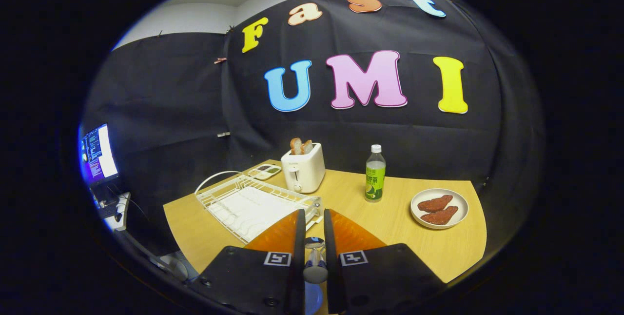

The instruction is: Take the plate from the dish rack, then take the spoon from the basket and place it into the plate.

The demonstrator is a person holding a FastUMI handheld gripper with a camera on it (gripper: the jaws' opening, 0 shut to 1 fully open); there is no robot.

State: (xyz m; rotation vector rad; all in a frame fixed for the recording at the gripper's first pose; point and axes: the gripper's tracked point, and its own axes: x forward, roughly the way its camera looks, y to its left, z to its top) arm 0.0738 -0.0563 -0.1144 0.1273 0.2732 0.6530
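My gripper (314, 215) is held above the near part of the wooden table (390, 217), its fingers close together and shut on a spoon (315, 259). The spoon lies lengthwise between the fingers, its shiny bowl pointing ahead and its rounded handle end toward me. A small patch of a blue plate (312, 300) shows under the gripper, below the spoon. The white wire dish rack (248, 203) lies just ahead and left of the fingertips with nothing standing in it. A small holder (316, 206) sits at the rack's near right corner.
A white toaster (303, 168) with bread slices stands behind the rack. A green-labelled bottle (375, 174) is right of it. A white dish (439, 207) holding two reddish-brown pieces sits far right. A small tray (264, 171) lies behind the rack. A lit monitor (99, 154) is off the table's left.
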